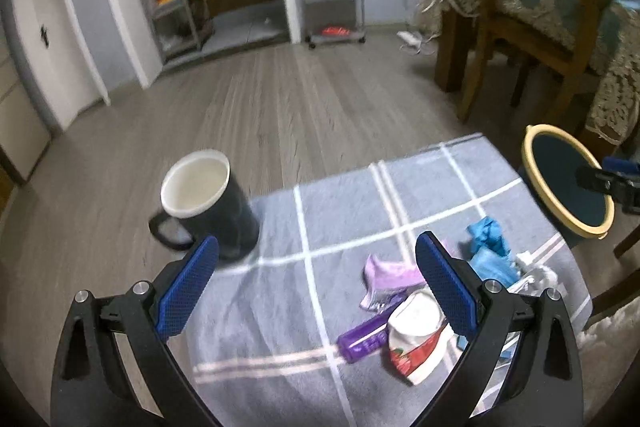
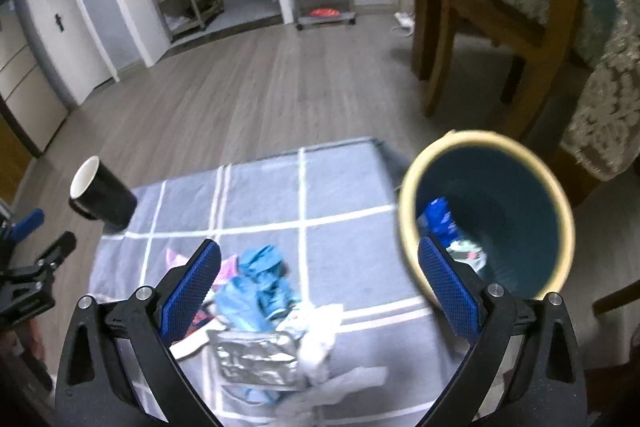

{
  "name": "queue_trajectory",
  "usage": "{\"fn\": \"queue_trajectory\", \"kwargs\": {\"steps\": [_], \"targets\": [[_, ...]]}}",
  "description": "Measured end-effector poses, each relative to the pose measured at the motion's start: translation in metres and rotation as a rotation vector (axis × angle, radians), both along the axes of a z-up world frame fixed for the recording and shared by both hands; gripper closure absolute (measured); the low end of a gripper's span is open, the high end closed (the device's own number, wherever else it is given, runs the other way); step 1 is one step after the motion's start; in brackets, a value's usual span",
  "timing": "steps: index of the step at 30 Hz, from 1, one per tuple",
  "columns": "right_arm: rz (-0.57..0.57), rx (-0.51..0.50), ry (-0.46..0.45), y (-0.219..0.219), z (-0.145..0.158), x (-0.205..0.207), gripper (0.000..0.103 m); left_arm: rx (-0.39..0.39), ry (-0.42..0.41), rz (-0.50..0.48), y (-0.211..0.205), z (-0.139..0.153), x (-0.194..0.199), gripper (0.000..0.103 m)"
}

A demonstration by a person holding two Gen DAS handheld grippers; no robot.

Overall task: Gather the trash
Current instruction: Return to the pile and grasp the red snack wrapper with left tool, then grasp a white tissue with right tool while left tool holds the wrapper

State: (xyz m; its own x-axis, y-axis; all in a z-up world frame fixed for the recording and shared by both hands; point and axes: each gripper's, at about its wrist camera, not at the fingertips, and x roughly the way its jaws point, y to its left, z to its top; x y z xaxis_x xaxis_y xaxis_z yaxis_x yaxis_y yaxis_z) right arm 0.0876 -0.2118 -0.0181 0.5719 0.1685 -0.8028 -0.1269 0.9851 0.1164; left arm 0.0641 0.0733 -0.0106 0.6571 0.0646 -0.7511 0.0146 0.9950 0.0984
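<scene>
A grey cloth (image 1: 280, 267) with white grid lines covers a low surface, and the trash lies in a loose pile at its near right part. In the left wrist view the left gripper (image 1: 316, 279) hangs above the cloth with its jaws spread wide and nothing between them; under its right finger lie a red and white wrapper (image 1: 416, 339), a purple wrapper (image 1: 362, 341), a lilac scrap (image 1: 386, 273) and a crumpled blue wrapper (image 1: 490, 247). A black mug (image 1: 208, 203) with a white inside stands at the cloth's far left corner. In the right wrist view the right gripper (image 2: 320, 287) is likewise wide open and empty, above a silver foil packet (image 2: 256, 359) and white tissue (image 2: 320, 343). Just off the cloth's right edge stands a teal bin (image 2: 486, 215) with a yellow rim, with a blue wrapper (image 2: 440, 219) and some other scraps already inside. A wooden chair (image 2: 480, 27) stands beyond the bin.
</scene>
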Motion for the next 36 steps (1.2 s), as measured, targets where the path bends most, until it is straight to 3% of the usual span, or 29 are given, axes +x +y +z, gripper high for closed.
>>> {"fn": "queue_trajectory", "kwargs": {"steps": [4,12,16,20,22,23,28,36], "targets": [[0.030,-0.028,0.046,0.016,-0.017,0.003,0.005,-0.034,0.046,-0.029,-0.005,-0.018,-0.006,0.006],[0.032,-0.062,0.079,0.013,-0.027,0.003,0.005,0.008,0.143,-0.185,-0.055,-0.057,-0.013,0.009],[0.027,-0.063,0.082,0.009,-0.029,0.004,0.005,0.037,0.201,-0.238,-0.075,-0.077,-0.013,0.022],[0.030,-0.055,0.090,0.007,-0.030,0.006,0.005,0.074,0.275,-0.261,-0.084,-0.095,-0.010,0.051],[0.034,-0.053,0.093,0.007,-0.031,0.007,0.005,0.076,0.302,-0.260,-0.081,-0.100,-0.009,0.072],[0.038,-0.052,0.096,0.007,-0.031,0.007,0.005,0.091,0.298,-0.258,-0.080,-0.100,-0.009,0.076],[0.048,-0.030,0.111,0.009,-0.034,0.001,0.005,0.115,0.241,-0.236,-0.075,-0.084,-0.010,0.092],[-0.018,0.024,0.154,0.009,-0.058,-0.033,0.005,0.149,0.187,-0.213,-0.068,-0.066,-0.014,0.093]]}}
